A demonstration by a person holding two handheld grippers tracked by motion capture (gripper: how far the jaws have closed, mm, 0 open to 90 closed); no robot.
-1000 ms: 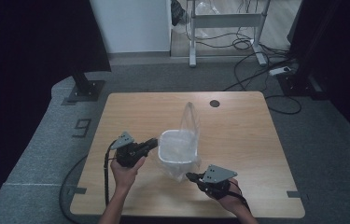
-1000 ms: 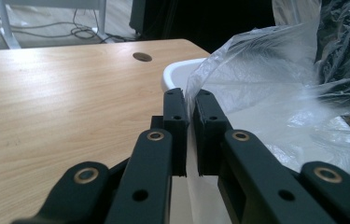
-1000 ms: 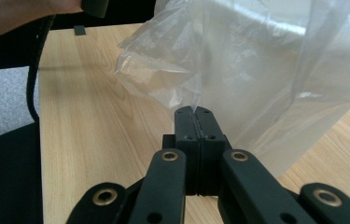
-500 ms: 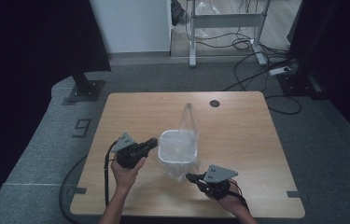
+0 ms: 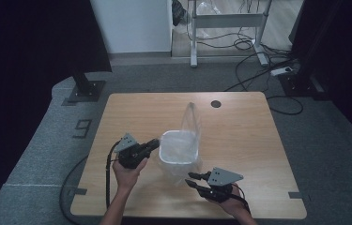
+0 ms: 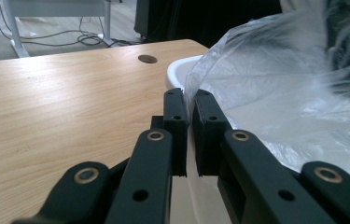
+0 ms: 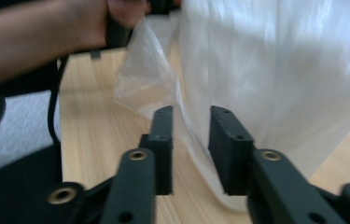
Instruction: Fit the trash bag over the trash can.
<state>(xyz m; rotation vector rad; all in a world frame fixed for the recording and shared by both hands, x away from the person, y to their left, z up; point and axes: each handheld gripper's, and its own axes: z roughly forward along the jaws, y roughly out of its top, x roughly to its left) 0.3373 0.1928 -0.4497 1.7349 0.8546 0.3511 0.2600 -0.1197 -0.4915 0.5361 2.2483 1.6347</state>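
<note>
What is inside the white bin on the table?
A clear plastic bag lines the white bin, and one corner of it stands up above the rim. The crumpled plastic covers the bottom of the bin, so whether anything lies there cannot be seen.

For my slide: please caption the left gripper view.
Left gripper pinches the plastic bag at the white bin's rim.

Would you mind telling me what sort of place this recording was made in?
Probably a lab or recording studio: a lone wooden table on grey carpet, black curtains at the sides, and loose cables across the floor.
</note>
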